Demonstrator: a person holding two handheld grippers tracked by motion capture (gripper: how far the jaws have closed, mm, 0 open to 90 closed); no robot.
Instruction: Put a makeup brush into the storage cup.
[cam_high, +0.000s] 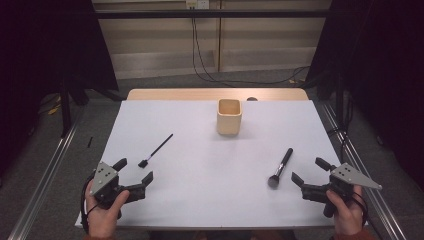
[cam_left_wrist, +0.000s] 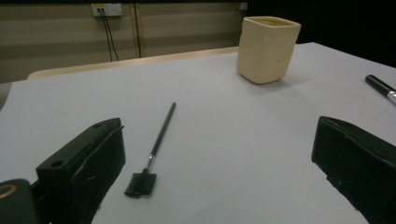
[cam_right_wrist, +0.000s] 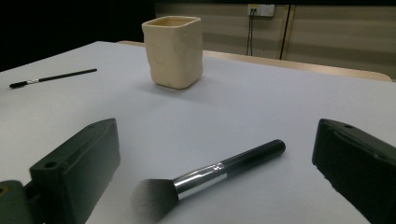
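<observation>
A cream square cup (cam_high: 229, 116) (cam_left_wrist: 267, 49) (cam_right_wrist: 173, 50) stands upright toward the back of the white table (cam_high: 210, 200). A thin black brush with a small flat head (cam_high: 155, 150) (cam_left_wrist: 152, 151) (cam_right_wrist: 51, 77) lies left of centre. A thick powder brush with a black handle and silver collar (cam_high: 280, 167) (cam_right_wrist: 205, 179) lies at the right; its handle end (cam_left_wrist: 382, 87) also reaches into the left gripper view. My left gripper (cam_high: 133, 171) (cam_left_wrist: 217, 172) rests open near the front left, the thin brush's head just ahead of its jaws. My right gripper (cam_high: 311, 171) (cam_right_wrist: 217, 172) is open at the front right, with the powder brush lying ahead between its jaws, untouched.
Beyond the table's far wooden edge (cam_high: 217, 94) are a wall with a socket (cam_high: 197, 4) and hanging cables. Metal rails (cam_high: 45, 175) run along the floor on both sides. A hand (cam_high: 102, 217) holds each gripper at the front edge.
</observation>
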